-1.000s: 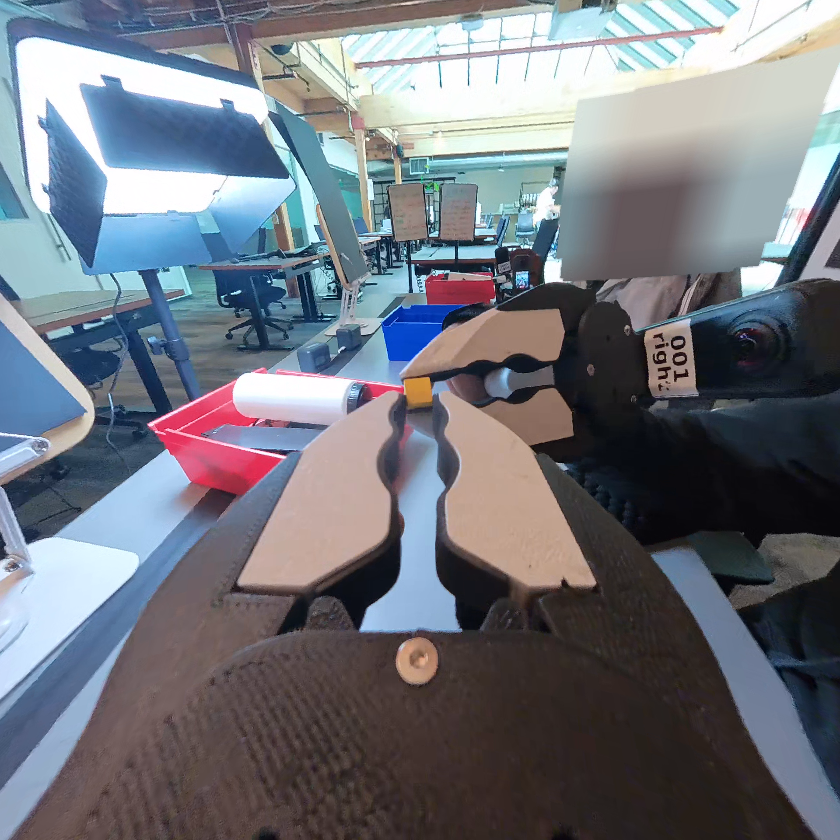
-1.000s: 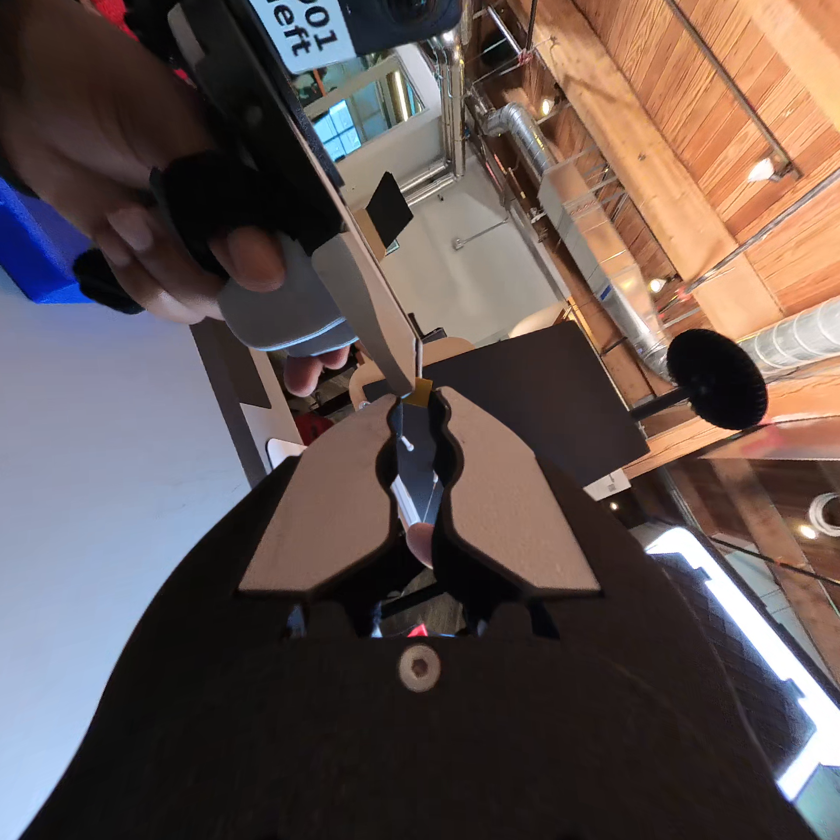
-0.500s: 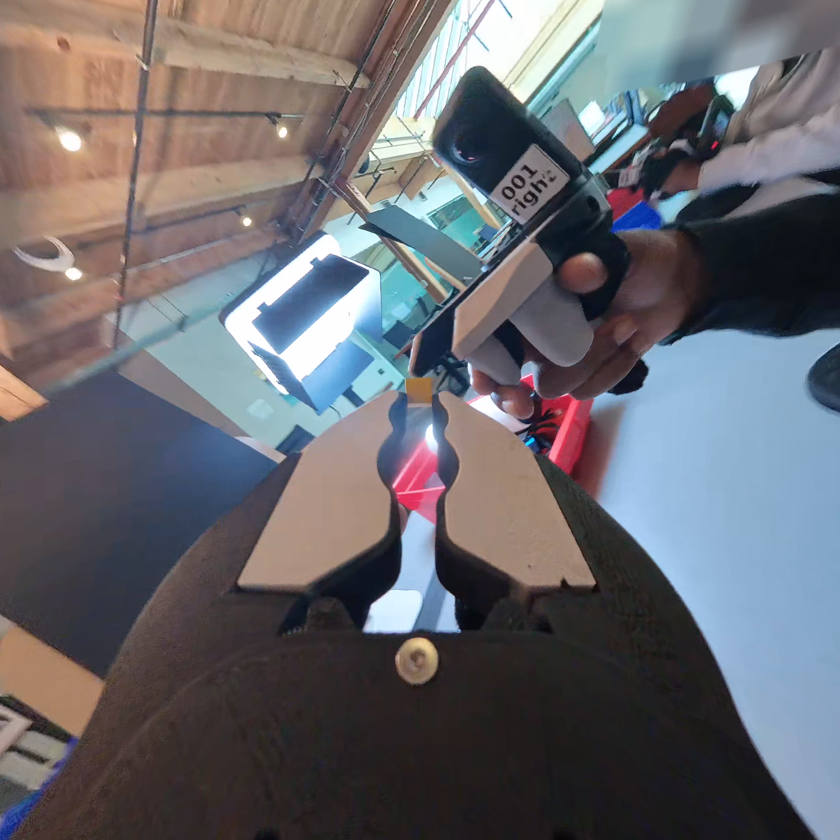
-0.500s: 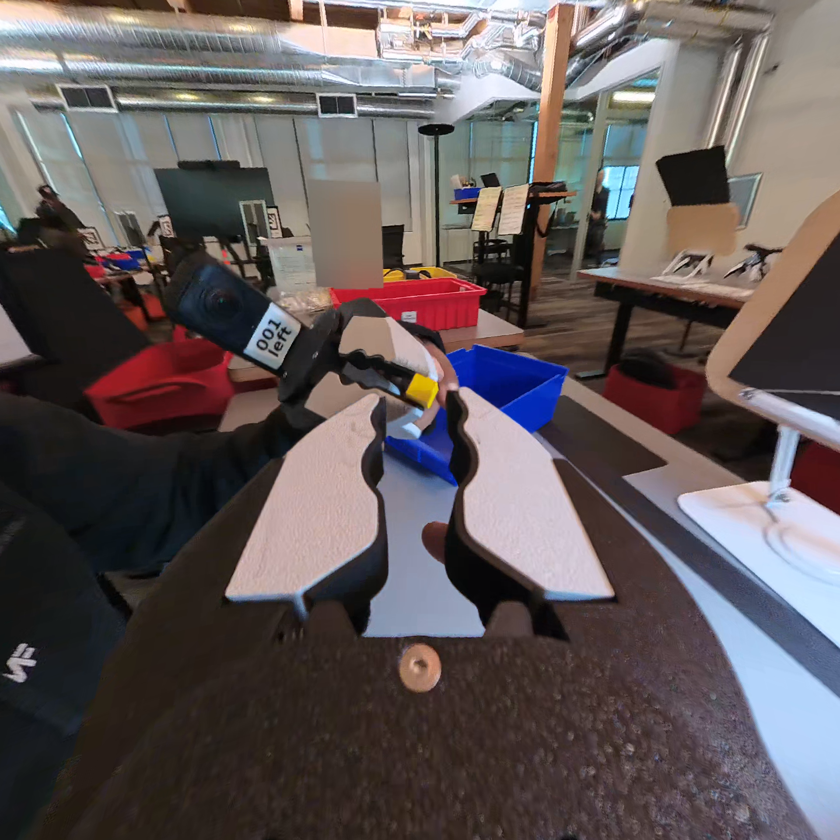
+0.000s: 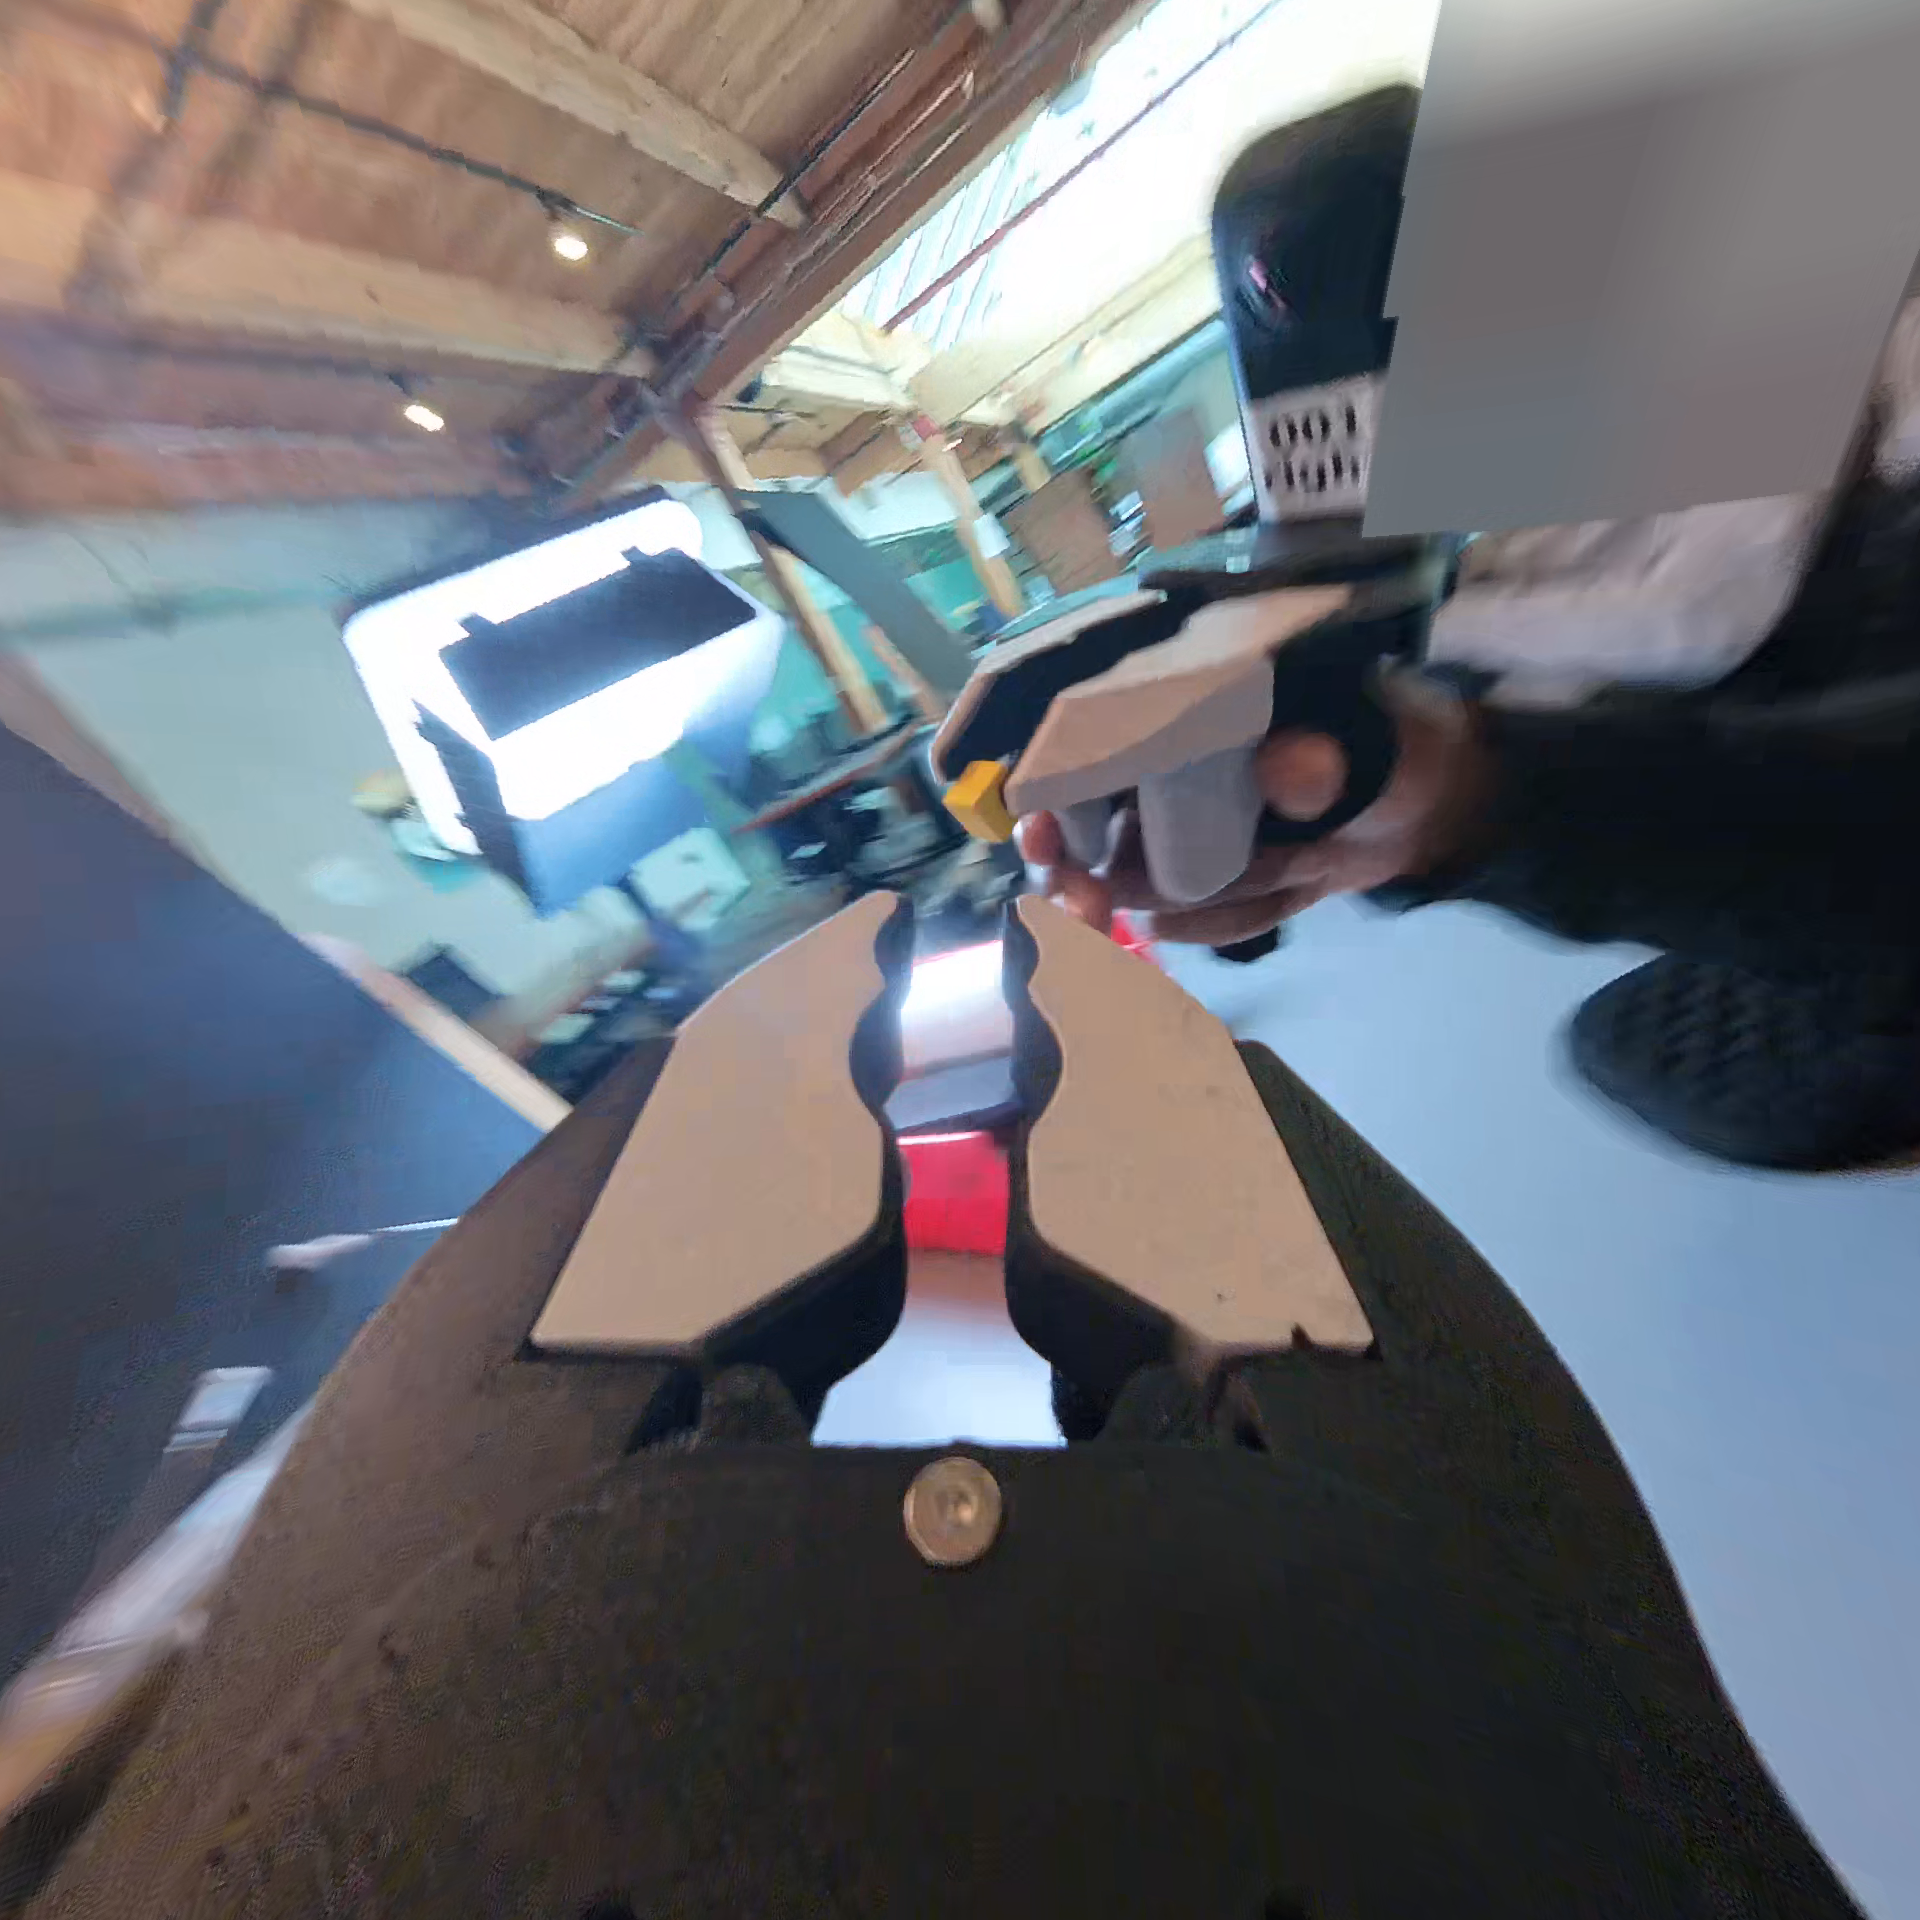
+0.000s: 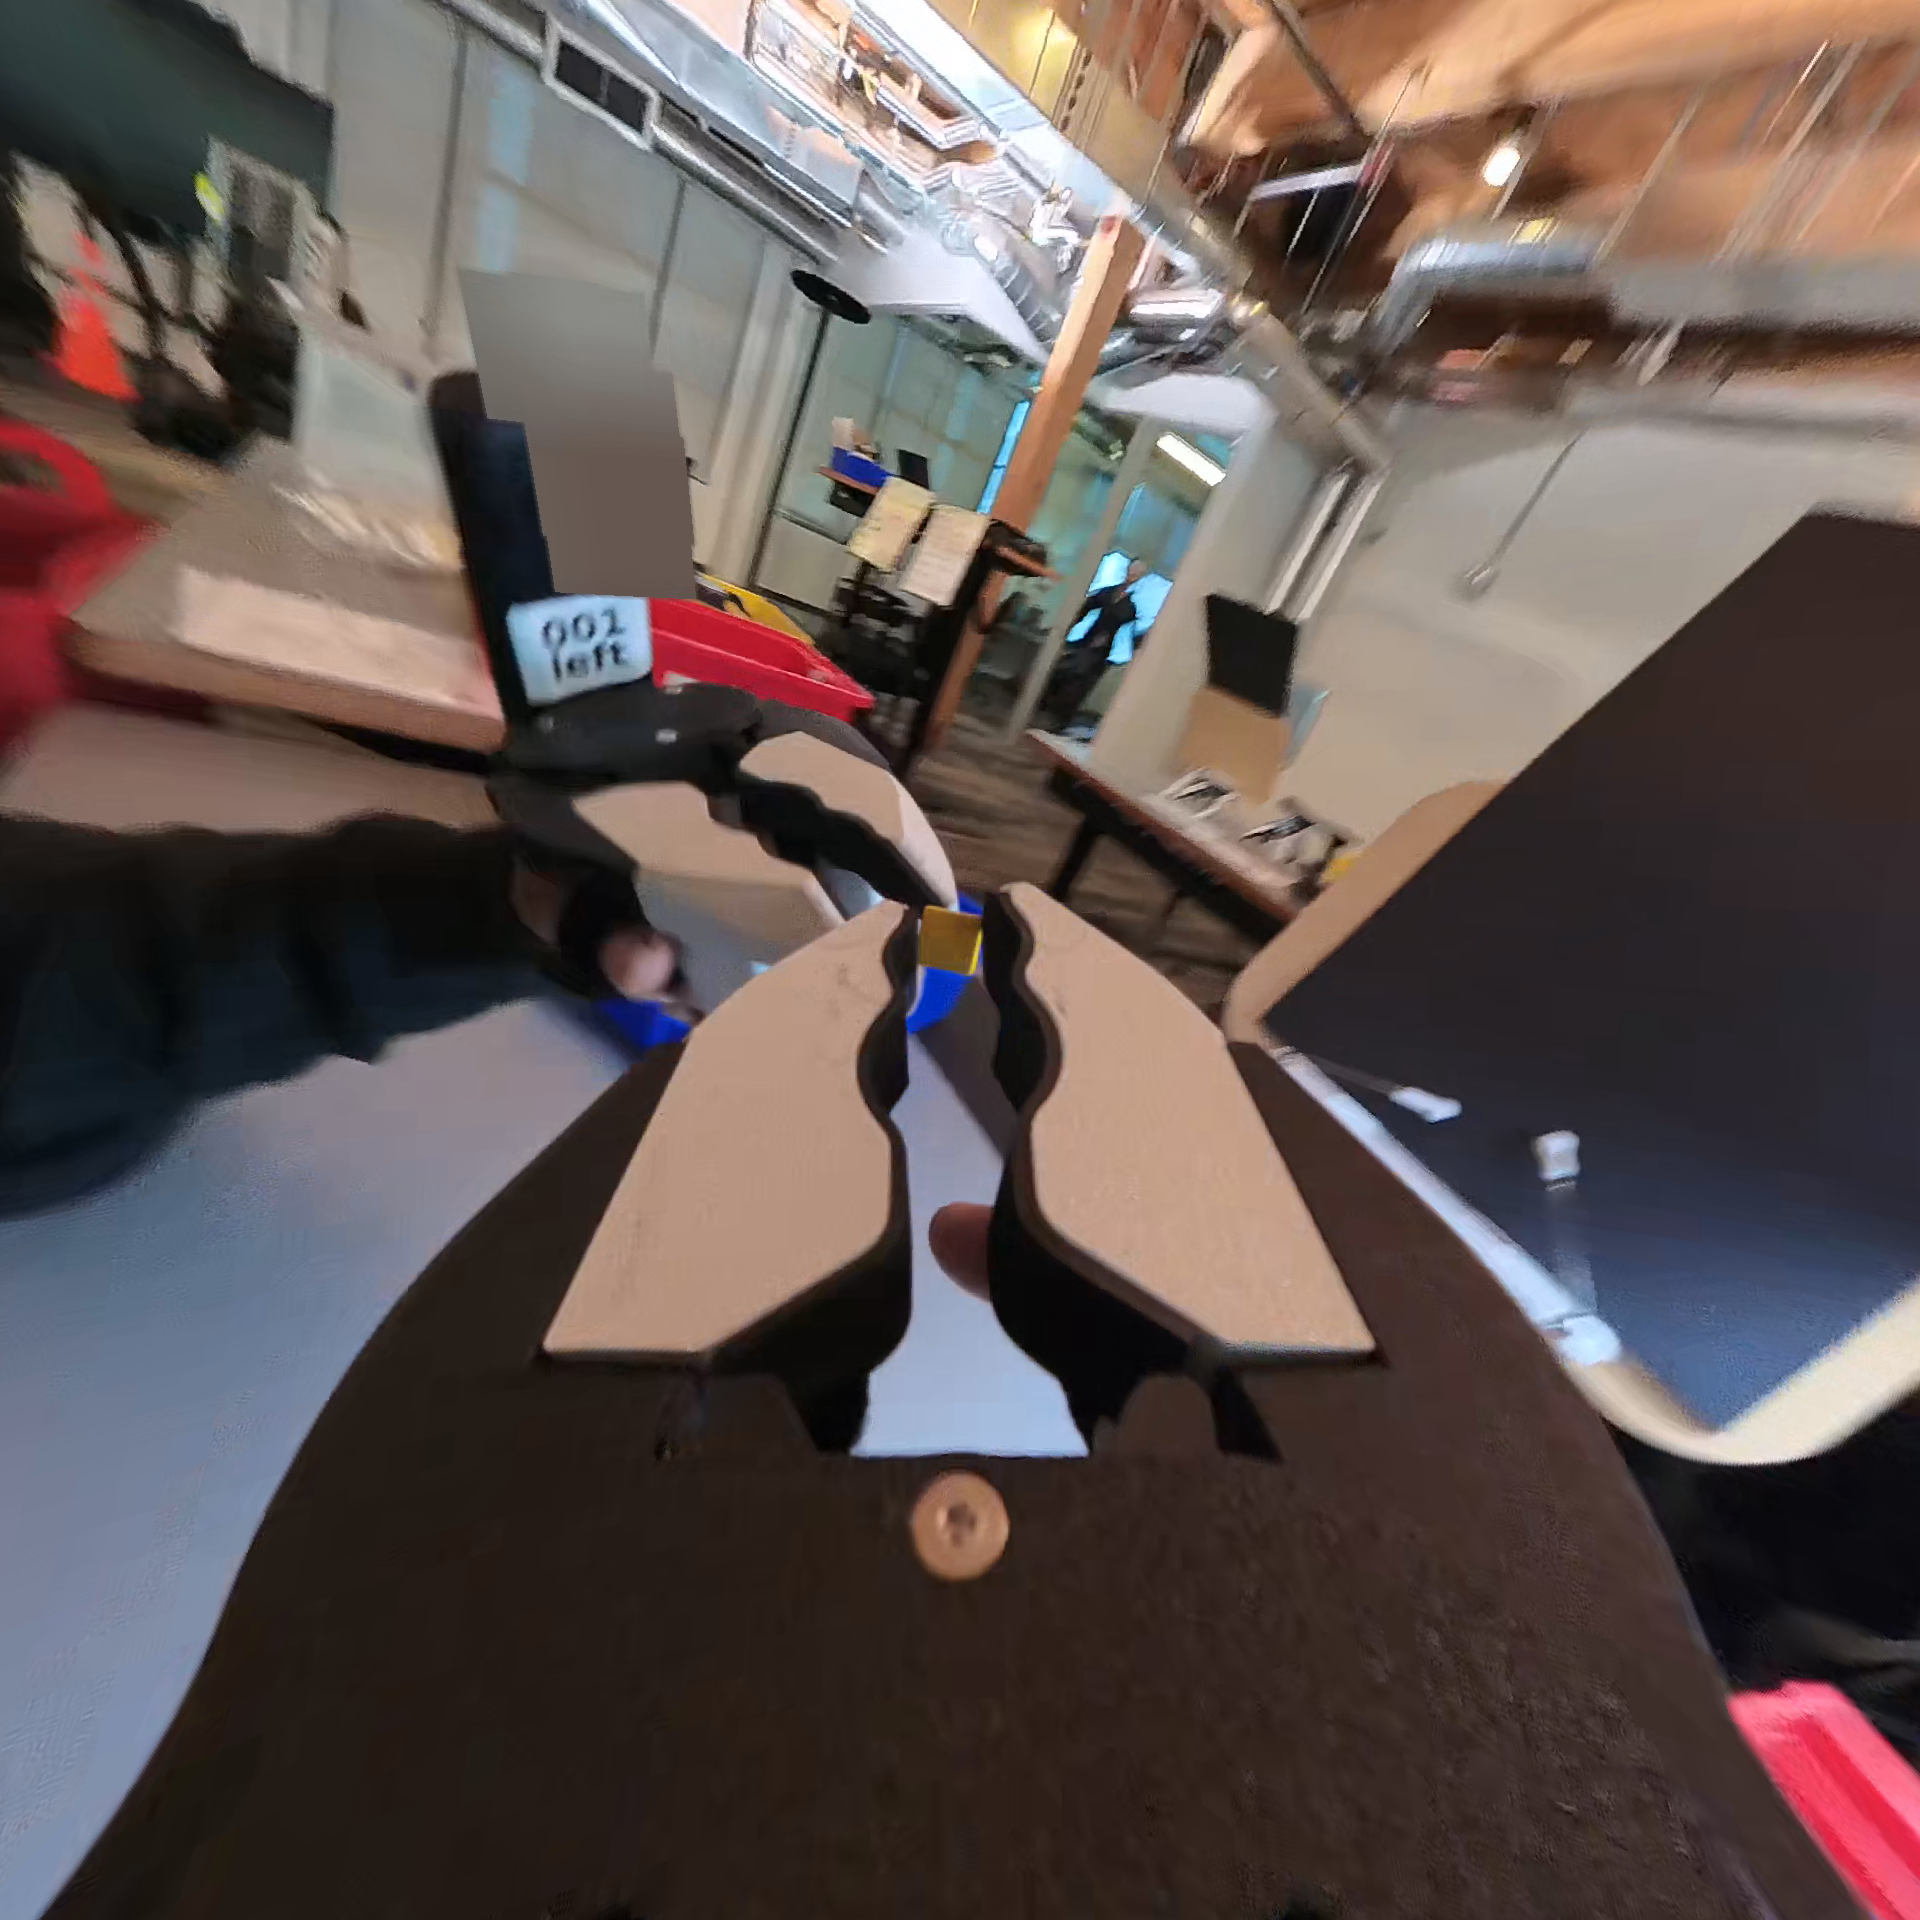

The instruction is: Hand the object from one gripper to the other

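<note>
A small yellow block [image 6: 949,940] sits between the fingertips of my right gripper [image 6: 948,916], which is shut on it in the air above the grey table [image 6: 260,1195]. In the left wrist view the same block [image 5: 977,800] shows at the tips of the right gripper [image 5: 982,774], up and to the right of my left gripper [image 5: 961,914]. My left gripper is open and empty, its tips a short way below the block. In the right wrist view the left gripper [image 6: 883,894] stands just left of the block with its jaws apart.
A red bin [image 5: 951,1184] with a white roll [image 5: 951,1008] lies beyond my left fingers. A lit studio light panel [image 5: 582,707] stands at the left. A blue bin [image 6: 940,1003] sits behind the block. A black board [image 6: 1610,987] leans at the right. Only a small space, under 4 cm, lies between the two pairs of fingers.
The yellow block was between my left gripper's tips; now the right gripper holds it. The left gripper has opened and drawn back below it. Both views have swung.
</note>
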`<state>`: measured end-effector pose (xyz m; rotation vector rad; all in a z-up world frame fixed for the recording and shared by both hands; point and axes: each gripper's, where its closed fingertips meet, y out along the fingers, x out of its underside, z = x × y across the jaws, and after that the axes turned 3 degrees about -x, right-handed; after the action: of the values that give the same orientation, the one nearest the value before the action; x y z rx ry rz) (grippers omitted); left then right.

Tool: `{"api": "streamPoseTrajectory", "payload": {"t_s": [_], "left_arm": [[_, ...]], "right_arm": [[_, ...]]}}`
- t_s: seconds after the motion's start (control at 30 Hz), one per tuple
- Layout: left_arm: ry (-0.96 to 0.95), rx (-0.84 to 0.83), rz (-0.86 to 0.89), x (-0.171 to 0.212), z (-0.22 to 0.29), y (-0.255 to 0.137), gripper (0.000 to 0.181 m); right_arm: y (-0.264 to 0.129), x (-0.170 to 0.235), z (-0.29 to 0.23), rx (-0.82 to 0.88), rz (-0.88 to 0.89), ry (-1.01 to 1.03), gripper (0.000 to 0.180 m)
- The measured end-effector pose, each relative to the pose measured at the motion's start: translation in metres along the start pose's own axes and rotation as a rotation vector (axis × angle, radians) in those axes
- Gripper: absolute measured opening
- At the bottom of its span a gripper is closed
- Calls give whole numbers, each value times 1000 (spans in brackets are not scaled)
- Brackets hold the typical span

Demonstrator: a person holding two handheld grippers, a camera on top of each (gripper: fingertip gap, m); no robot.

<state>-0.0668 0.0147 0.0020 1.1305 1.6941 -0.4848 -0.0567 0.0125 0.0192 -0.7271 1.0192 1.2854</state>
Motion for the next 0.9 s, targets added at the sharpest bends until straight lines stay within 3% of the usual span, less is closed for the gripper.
{"api": "streamPoseTrajectory", "payload": {"t_s": [0.1,0.17,0.3,0.43,0.5,0.77,0.9], "left_arm": [[-347,126,42,-9,-1,-4,26],[-470,180,57,-13,1,-5,29],[-488,248,-23,-4,15,-2,27],[-417,247,-73,1,20,-1,13],[-384,225,-89,2,18,0,12],[-71,-15,-46,-3,-8,-4,11],[202,-115,-74,-3,-7,-1,11]], "right_arm": [[0,-1,-5,77,-31,-313,12],[4,4,-12,109,-69,-507,12],[12,12,-23,131,-120,-707,12],[13,17,-26,101,-133,-712,12],[14,19,-24,71,-137,-602,12],[1,12,2,-139,-6,334,24],[4,17,-4,-234,-3,547,28]]}}
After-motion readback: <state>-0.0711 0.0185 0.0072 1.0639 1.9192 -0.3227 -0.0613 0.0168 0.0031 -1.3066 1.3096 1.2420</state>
